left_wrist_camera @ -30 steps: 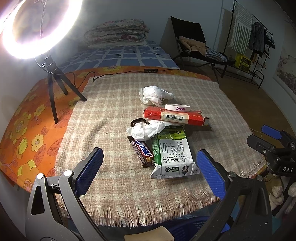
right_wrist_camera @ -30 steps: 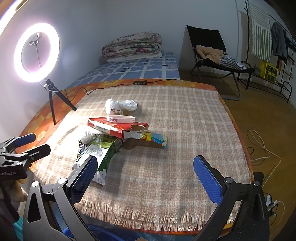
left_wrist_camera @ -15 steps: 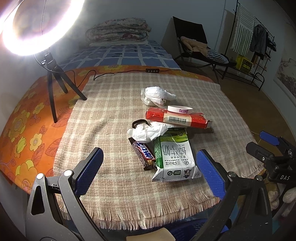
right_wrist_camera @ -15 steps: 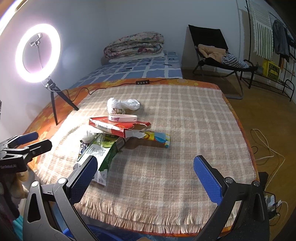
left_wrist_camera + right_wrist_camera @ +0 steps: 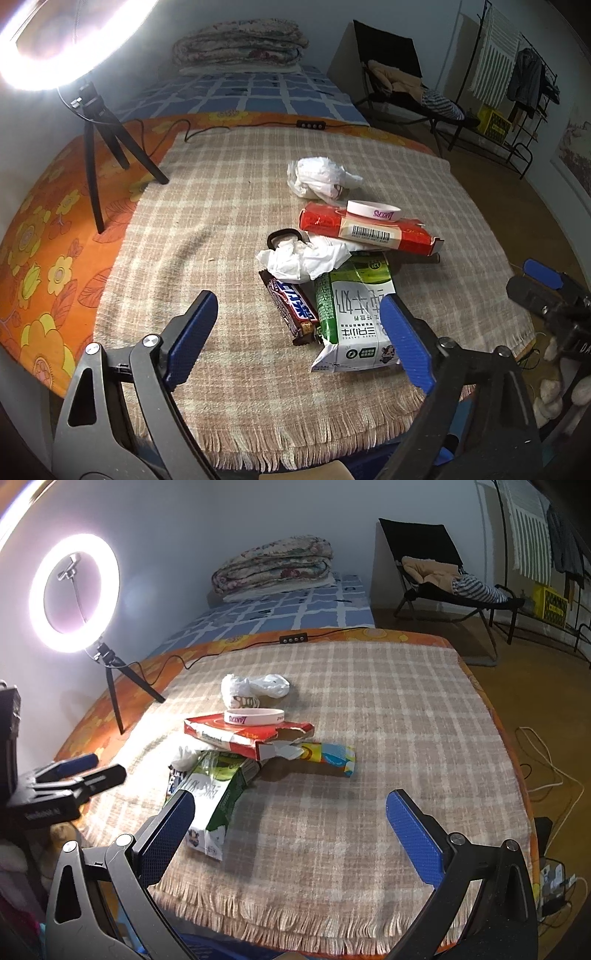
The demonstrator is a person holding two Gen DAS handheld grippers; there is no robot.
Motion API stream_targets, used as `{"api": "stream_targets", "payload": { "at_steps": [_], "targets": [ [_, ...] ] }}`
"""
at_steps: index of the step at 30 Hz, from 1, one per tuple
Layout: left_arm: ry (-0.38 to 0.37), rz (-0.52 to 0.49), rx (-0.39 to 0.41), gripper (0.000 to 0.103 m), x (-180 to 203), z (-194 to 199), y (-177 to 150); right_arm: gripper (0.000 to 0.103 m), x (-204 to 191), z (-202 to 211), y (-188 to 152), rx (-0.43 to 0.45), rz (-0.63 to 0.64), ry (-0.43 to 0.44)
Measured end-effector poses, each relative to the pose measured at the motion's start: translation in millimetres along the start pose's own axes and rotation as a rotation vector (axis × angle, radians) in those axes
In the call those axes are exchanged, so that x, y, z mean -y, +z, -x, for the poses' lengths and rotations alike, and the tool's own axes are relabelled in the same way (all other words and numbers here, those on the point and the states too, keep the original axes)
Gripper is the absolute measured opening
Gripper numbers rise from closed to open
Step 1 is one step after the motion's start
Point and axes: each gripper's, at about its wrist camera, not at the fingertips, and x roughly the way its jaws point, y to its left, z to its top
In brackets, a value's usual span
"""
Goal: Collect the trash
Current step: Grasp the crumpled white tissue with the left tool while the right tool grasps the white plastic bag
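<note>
Probably the milk carton (image 5: 354,314), light and crushable, is best pinched across its near end; left gripper (image 5: 295,332) jaws, just narrowing, remain wide and empty.

I see a lit ring light (image 5: 74,592) on its tripod by the pale wall, a folded quilt (image 5: 273,563) on the bed, and a black folding chair (image 5: 439,568) on wooden floor.

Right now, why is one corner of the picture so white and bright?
In the left wrist view the ring light sits close, so its glare washes out the top-left corner. In the right wrist view it shows as a clear ring. Both fisheye views bend the plaid cloth's edges.
</note>
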Motion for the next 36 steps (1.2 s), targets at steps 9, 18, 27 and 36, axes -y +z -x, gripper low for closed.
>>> {"api": "stream_targets", "payload": {
  "at_steps": [9, 18, 27, 36],
  "targets": [
    [-0.034, 0.050, -0.070, 0.083, 0, -17, 3, 0.102, -6, -20, 29, -0.013, -0.007, 0.049],
    [-0.053, 0.078, -0.115, 0.071, -19, -57, 46, 0.102, -20, -59, 73, -0.043, 0.025, 0.102],
    [-0.078, 0.119, -0.136, 0.057, -32, -81, 58, 0.102, -43, -125, 130, -0.115, 0.036, 0.176],
    [-0.113, 0.162, -0.173, 0.029, -44, -93, 59, 0.100, -83, -186, 143, -0.214, 0.171, 0.124]
  ]
}}
